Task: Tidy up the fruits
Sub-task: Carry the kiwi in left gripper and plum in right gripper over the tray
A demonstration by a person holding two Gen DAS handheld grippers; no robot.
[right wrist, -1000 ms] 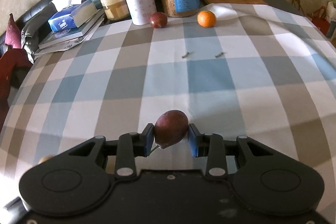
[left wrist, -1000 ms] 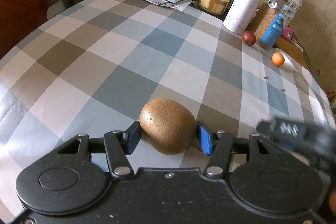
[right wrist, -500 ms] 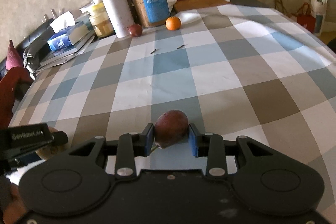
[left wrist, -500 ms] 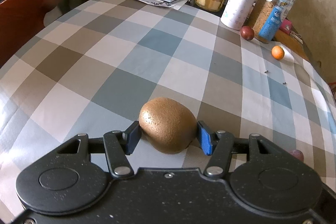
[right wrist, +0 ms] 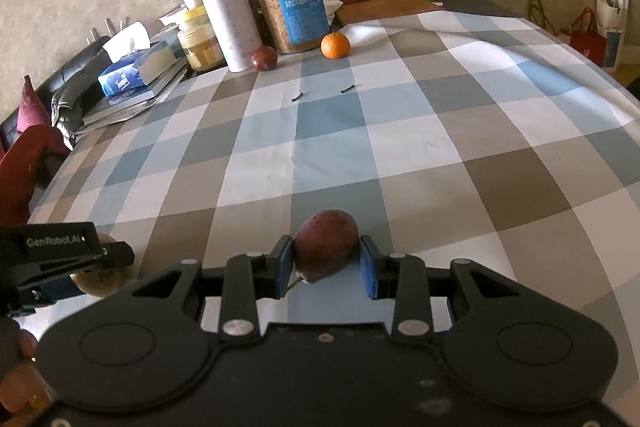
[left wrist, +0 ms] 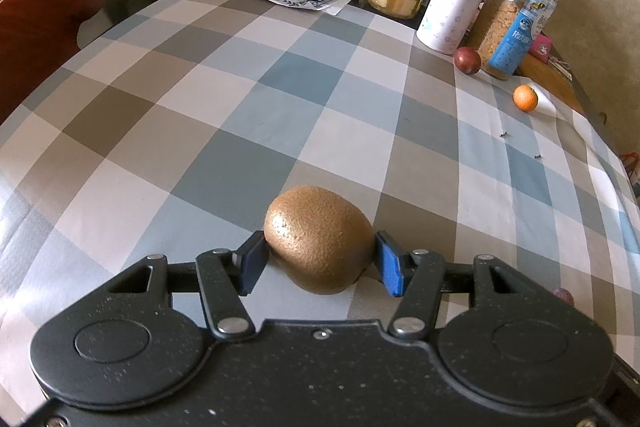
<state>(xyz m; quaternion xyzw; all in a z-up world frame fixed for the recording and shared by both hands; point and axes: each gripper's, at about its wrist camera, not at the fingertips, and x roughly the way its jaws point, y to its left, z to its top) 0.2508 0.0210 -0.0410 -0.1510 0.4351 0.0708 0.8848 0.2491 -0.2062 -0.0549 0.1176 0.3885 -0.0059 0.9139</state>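
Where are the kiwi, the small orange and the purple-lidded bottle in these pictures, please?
kiwi [left wrist: 318, 239]: left wrist view, middle of its brown skin.
small orange [right wrist: 335, 45]: right wrist view, centre of the fruit.
purple-lidded bottle [right wrist: 229, 15]: right wrist view, middle of its white body.

brown kiwi [left wrist: 318, 239] | maroon plum [right wrist: 327, 251] | blue-grey-tan checked tablecloth [left wrist: 280, 99]
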